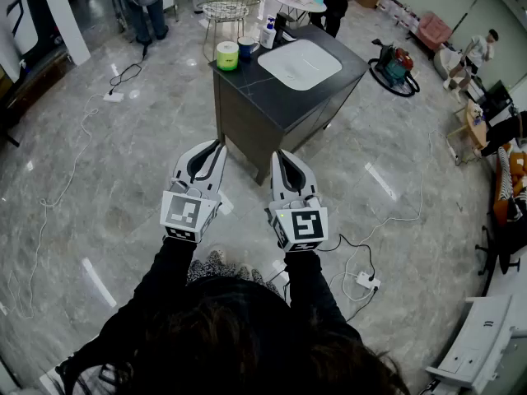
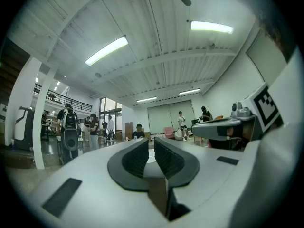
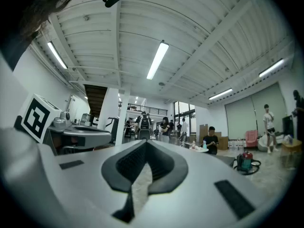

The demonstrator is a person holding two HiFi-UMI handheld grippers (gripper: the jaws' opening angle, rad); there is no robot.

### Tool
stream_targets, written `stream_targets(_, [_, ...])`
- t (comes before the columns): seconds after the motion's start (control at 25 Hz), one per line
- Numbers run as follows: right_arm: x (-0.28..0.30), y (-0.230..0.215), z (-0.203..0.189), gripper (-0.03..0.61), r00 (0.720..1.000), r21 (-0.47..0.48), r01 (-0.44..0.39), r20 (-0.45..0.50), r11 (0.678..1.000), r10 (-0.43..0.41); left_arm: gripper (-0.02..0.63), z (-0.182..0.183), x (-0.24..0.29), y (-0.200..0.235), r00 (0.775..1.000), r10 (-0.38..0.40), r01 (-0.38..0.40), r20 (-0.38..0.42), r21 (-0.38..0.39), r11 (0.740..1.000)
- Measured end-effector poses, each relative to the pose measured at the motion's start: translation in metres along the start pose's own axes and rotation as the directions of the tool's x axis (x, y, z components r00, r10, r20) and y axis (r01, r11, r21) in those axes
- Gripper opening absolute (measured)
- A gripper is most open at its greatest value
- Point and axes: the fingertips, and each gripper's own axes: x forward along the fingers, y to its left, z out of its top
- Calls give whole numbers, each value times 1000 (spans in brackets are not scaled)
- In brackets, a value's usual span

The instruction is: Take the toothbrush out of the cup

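Note:
Ahead of me a dark cabinet [image 1: 272, 101] carries a white basin [image 1: 299, 63]. At its far left corner stand a green-yellow cup [image 1: 226, 54] and a blue cup [image 1: 247, 47]; the toothbrush is too small to make out. Both grippers are held level over the floor, well short of the cabinet. My left gripper [image 1: 220, 146] [image 2: 151, 140] has its jaws a narrow gap apart with nothing between them. The jaws of my right gripper [image 1: 277, 155] [image 3: 145, 142] meet at the tips, also empty.
A white bottle [image 1: 268, 34] stands behind the cups. A wire basket stand [image 1: 228, 10] and a round table [image 1: 298, 0] lie beyond the cabinet, a vacuum cleaner [image 1: 394, 66] to its right. Cables and a power strip [image 1: 365, 281] lie on the marble floor. People stand at the back.

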Motion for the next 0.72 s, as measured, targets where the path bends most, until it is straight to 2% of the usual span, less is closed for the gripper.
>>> stream_targets(0.72, [-3,-11,1,3,1000,-4,-21,4,1000,21,43,1,9,-8,1000,11,-11,-4,13,1000])
